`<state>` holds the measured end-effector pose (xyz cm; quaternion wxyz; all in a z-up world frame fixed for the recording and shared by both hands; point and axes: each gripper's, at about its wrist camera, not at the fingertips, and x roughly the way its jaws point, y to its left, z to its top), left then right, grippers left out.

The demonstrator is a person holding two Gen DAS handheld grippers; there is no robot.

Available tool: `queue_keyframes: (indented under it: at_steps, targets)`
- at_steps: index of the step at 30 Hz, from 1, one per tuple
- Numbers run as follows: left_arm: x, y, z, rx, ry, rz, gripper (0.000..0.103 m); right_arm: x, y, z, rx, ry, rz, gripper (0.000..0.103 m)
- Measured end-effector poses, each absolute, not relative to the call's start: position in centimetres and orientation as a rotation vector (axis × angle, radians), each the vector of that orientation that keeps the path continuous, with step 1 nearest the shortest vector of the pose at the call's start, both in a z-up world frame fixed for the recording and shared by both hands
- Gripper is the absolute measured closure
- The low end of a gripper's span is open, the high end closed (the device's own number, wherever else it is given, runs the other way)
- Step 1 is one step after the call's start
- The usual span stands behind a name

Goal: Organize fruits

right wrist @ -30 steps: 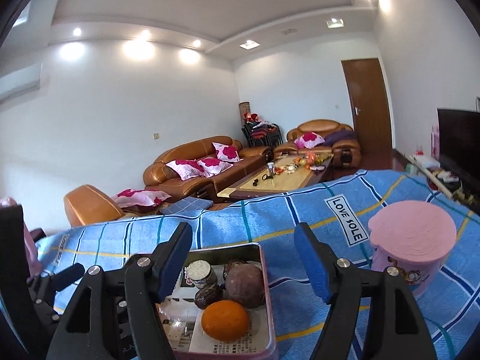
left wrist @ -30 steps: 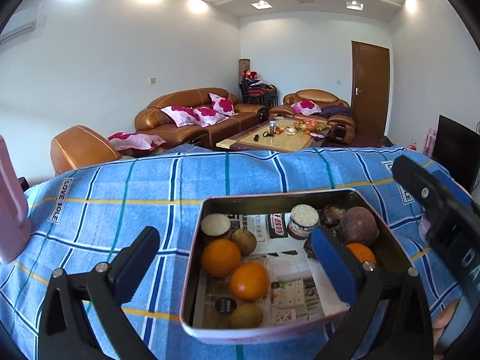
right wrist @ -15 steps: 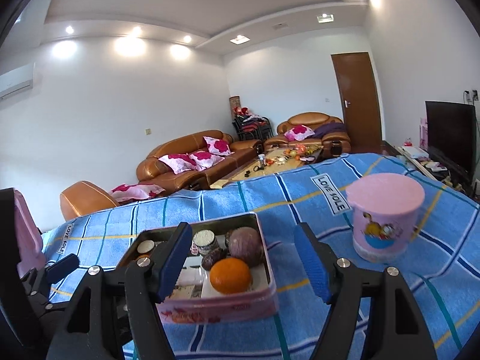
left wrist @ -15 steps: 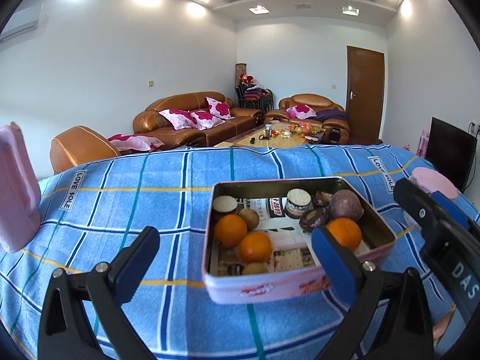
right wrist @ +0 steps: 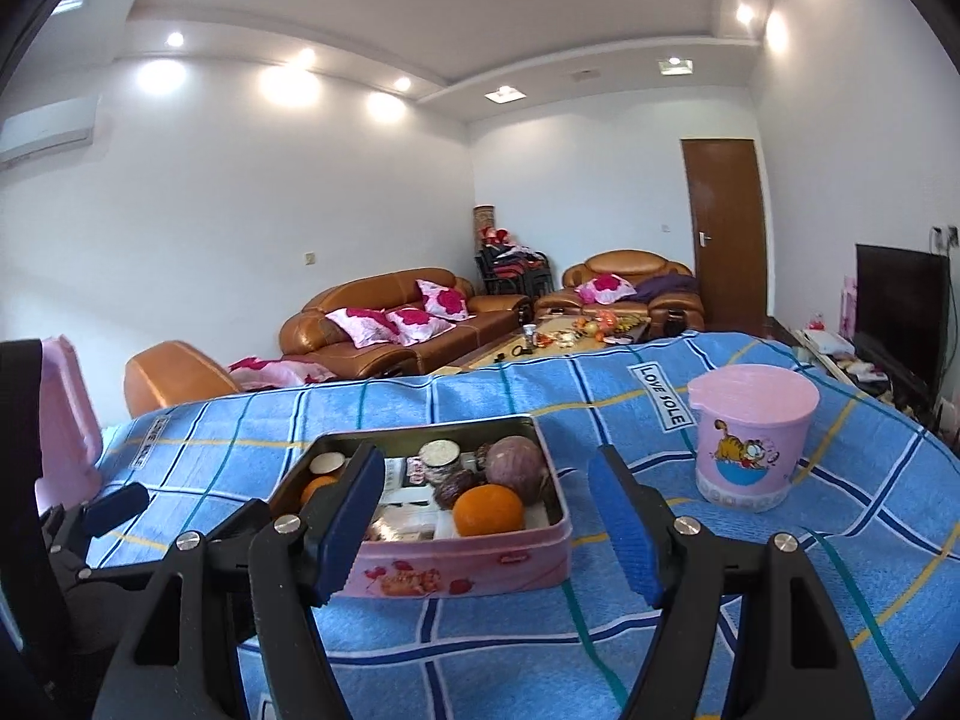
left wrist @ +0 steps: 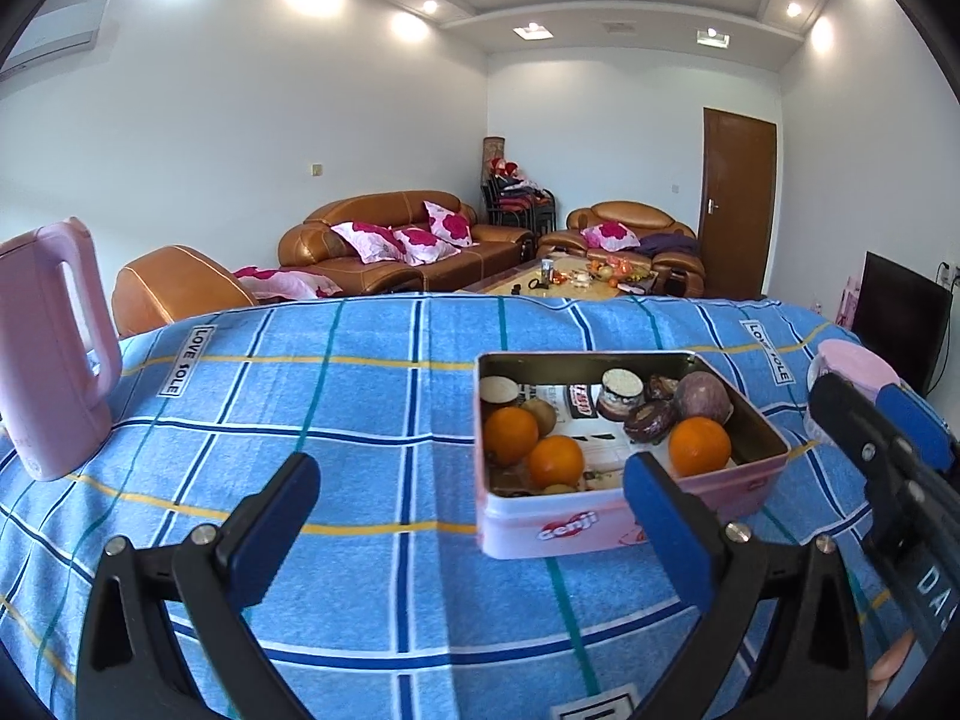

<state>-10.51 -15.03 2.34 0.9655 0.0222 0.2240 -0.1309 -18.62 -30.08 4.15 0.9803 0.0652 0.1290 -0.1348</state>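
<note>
- We see the fruits sit in the tin (left wrist: 630,516) on the tabletop (left wrist: 300,390): oranges (left wrist: 699,447), kiwis and dark fruits together. That fits either sorted or awaiting sorting.
- Left gripper (left wrist: 471,519) and right gripper (right wrist: 486,519) both hang wide, holding nothing.
- Only the right view shows the cup (right wrist: 750,438) whole; the left shows the jug (left wrist: 51,348).

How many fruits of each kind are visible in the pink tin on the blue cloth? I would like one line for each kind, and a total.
In the pink tin, left wrist view:
Oranges: 3
Small brown kiwi-like fruits: 2
Purple round fruit: 1
Dark wrinkled fruits: 2, possibly more hidden
Total: 8 visible
</note>
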Motion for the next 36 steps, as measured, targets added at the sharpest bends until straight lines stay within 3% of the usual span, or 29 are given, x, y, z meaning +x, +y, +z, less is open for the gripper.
queue_keyframes:
  at_steps: [10, 17, 36]
  targets:
    - [-10.6, -14.3, 3.1, 0.086, 0.374, -0.213, 0.0, -16.0, -29.5, 7.3, 0.144, 0.192, -0.261, 0.031]
    - [-10.1, -13.8, 2.9, 0.071, 0.397, -0.213, 0.0, -15.1, -28.0, 4.2, 0.09, 0.206, -0.262, 0.031]
    - [-10.8, -14.4, 3.0, 0.094, 0.365, -0.21, 0.0, -16.7, -27.3, 4.4, 0.055, 0.185, -0.246, 0.031]
